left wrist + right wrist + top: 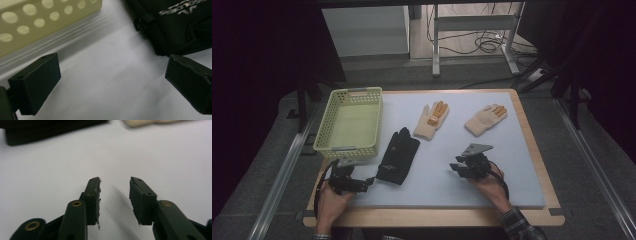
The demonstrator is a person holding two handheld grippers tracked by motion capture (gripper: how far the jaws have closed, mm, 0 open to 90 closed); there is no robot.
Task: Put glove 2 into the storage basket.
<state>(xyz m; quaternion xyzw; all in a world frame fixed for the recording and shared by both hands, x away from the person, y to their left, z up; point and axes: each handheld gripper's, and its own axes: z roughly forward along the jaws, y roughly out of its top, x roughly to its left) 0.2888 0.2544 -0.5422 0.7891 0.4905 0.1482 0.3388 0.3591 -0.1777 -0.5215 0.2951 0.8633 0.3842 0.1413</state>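
High view shows left claw (370,182) wide open just beside black glove (398,156) near basket (348,120), right claw (454,169) part-open, empty; risk: pinching only thin edge, glove slips.

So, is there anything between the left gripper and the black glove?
Nothing visible. The left gripper is open just beside the cuff end of the black glove, with bare white mat between its fingers and the glove. The yellow basket stands off to the side.
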